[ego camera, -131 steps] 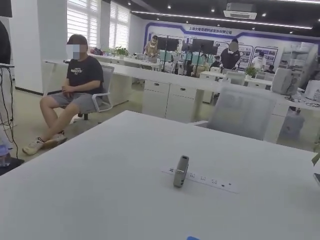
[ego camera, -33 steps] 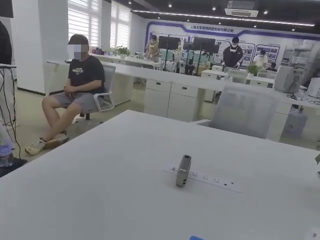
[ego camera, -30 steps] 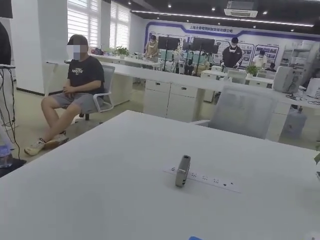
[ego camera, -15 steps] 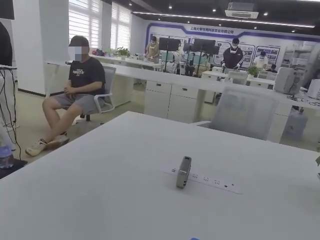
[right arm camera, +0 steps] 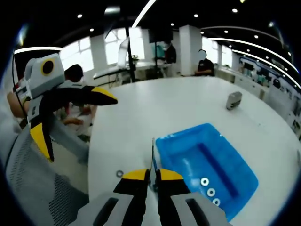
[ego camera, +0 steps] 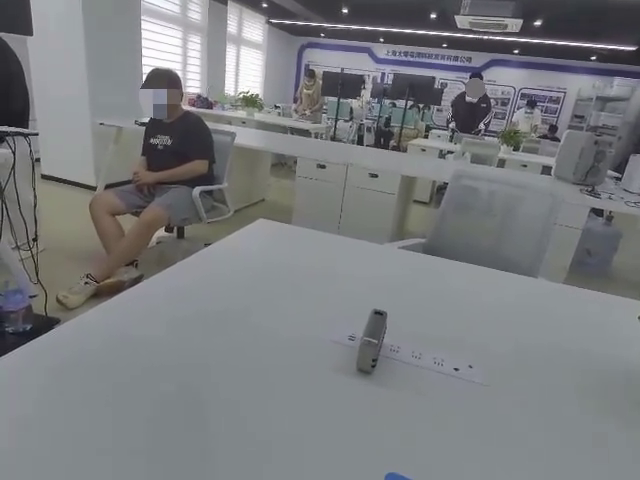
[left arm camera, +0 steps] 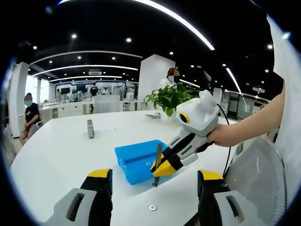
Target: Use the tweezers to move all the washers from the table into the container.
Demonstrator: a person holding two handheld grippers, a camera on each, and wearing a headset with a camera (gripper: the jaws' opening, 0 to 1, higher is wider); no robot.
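My right gripper [right arm camera: 153, 175] is shut on thin dark tweezers [right arm camera: 153, 157], which point forward over the white table beside the near left corner of the blue container [right arm camera: 207, 162]. Three washers [right arm camera: 210, 191] lie inside the container. One loose washer [right arm camera: 119, 173] rests on the table, left of the tweezers. In the left gripper view my left gripper [left arm camera: 154, 174] is open and holds nothing. Ahead of it the right gripper [left arm camera: 160, 168] holds the tweezers [left arm camera: 158, 157] tip down by the container [left arm camera: 138, 160], with a washer [left arm camera: 153, 207] on the table in front.
The white table [ego camera: 200, 380] carries a power strip [ego camera: 430, 358] with a grey adapter [ego camera: 372, 340] standing on it. A grey chair [ego camera: 495, 220] stands at the far side. A person [ego camera: 165, 160] sits at the left. A potted plant [left arm camera: 167, 99] stands behind the container.
The head camera has shifted slightly. The power strip and adapter have not moved.
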